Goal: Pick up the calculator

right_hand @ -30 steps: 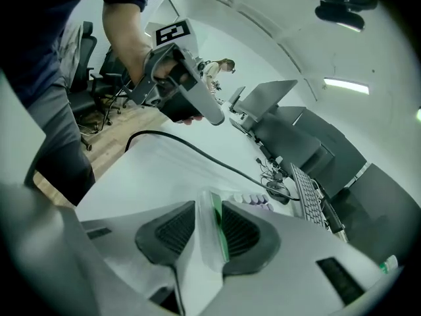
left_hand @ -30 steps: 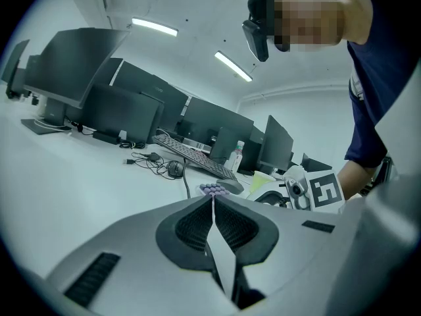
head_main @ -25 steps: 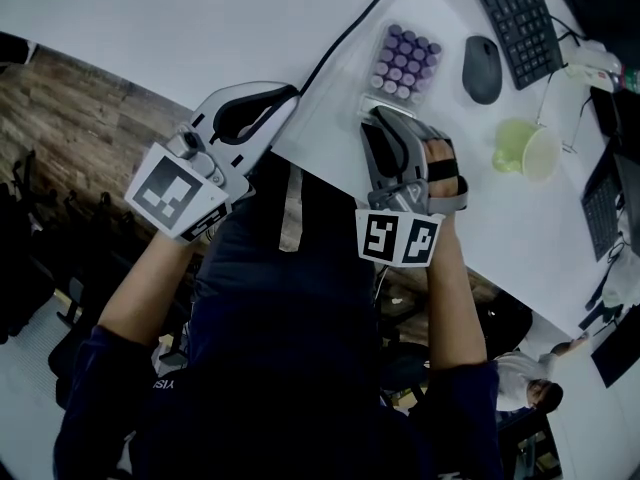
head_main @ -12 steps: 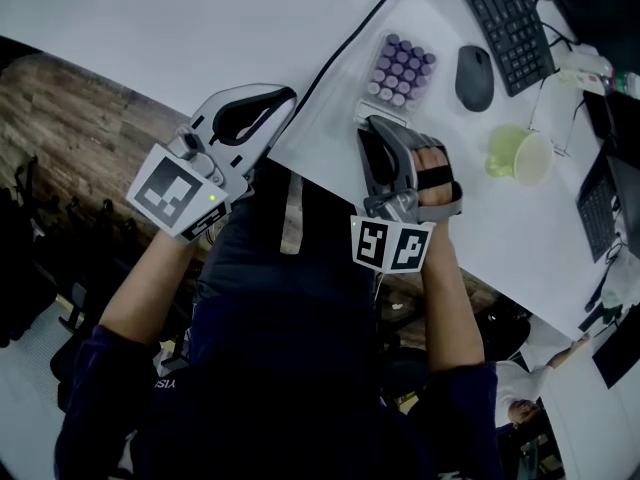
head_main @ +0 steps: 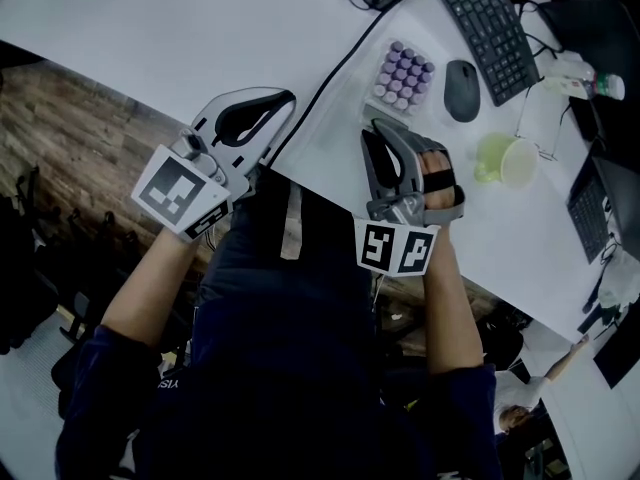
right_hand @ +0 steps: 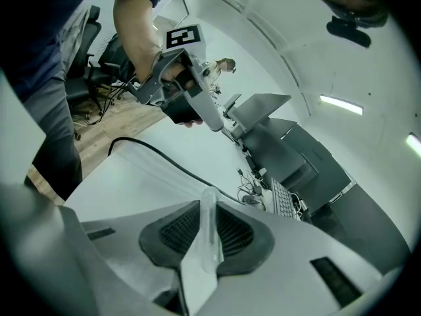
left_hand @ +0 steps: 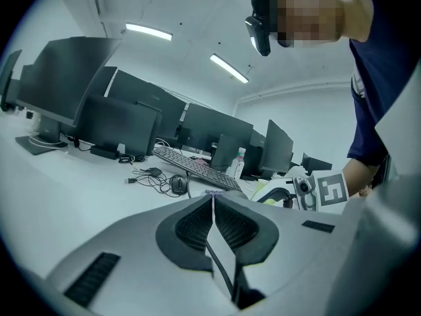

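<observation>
Right gripper: I am finding the right gripper (right_hand: 208, 199) with its jaws just having been closing. The pads are now pressing on a thin clear edge standing between them.
Held item: I am reading that clear edge as the near end of the calculator (head_main: 405, 71). In the head view its purple keys are showing just beyond this gripper's tips.
Calculator position: It is sitting over the white table (head_main: 200, 28), near the front edge. I am not able to tell whether it is touching the surface.
Left gripper: I am seeing the left gripper (left_hand: 212, 203) with its jaws resting together and nothing between them. It is hanging over the table's front edge, well apart from the calculator and to its left.
Cable: A black cable (head_main: 330, 68) is running across the table between the two grippers and passing the calculator's left side.
Surroundings: A dark mouse (head_main: 461, 76) is lying just right of the calculator. A black keyboard (head_main: 485, 23) is lying beyond the mouse. A green cup (head_main: 505, 161) is standing on the table to the right of the right gripper.
</observation>
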The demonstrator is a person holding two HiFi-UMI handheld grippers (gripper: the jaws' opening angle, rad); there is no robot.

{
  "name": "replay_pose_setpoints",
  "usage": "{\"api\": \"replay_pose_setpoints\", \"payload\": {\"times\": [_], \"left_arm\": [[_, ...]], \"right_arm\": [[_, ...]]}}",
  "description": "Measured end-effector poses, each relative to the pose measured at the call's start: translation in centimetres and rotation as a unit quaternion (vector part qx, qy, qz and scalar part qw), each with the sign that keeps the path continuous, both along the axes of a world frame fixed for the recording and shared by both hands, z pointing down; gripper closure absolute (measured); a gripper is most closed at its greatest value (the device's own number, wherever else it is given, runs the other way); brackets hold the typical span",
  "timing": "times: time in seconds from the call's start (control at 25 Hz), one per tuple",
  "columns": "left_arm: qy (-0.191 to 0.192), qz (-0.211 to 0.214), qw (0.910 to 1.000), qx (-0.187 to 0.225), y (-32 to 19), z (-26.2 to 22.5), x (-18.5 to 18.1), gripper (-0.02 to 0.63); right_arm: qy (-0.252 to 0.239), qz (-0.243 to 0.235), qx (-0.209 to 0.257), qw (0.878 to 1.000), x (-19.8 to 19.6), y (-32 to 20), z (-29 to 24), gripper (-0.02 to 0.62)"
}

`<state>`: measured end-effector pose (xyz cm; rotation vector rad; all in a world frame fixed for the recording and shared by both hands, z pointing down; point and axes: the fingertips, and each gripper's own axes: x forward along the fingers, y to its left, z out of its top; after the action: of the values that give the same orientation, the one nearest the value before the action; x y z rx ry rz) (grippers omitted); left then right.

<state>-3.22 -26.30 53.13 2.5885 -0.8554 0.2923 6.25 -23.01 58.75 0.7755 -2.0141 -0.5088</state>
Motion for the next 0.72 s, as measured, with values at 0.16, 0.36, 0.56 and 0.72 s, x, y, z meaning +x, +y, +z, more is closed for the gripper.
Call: {"api": "replay_pose_setpoints", "payload": {"times": [0.16,0.36,0.56,0.72], "left_arm": [[0.001,0.003,0.9999,0.011,-0.5,-1.3,0.0,0.572],[0.005,0.010,0.9995,0.028,-1.3,-3.6,0.3,0.572],[0.010,0.017,0.9982,0.057,-2.7,-6.7,0.6,0.572],[0.015,0.023,0.9962,0.082,-3.4,-9.6,0.8,0.572]], "right_arm": [[-0.002,0.009,0.014,1.000,0.1,-0.9,-1.7,0.517],[-0.002,0.014,0.030,0.999,0.2,-1.8,-4.3,0.517],[0.001,0.021,0.058,0.998,0.5,-3.1,-7.8,0.517],[0.005,0.022,0.083,0.996,0.4,-3.8,-10.8,0.517]]}}
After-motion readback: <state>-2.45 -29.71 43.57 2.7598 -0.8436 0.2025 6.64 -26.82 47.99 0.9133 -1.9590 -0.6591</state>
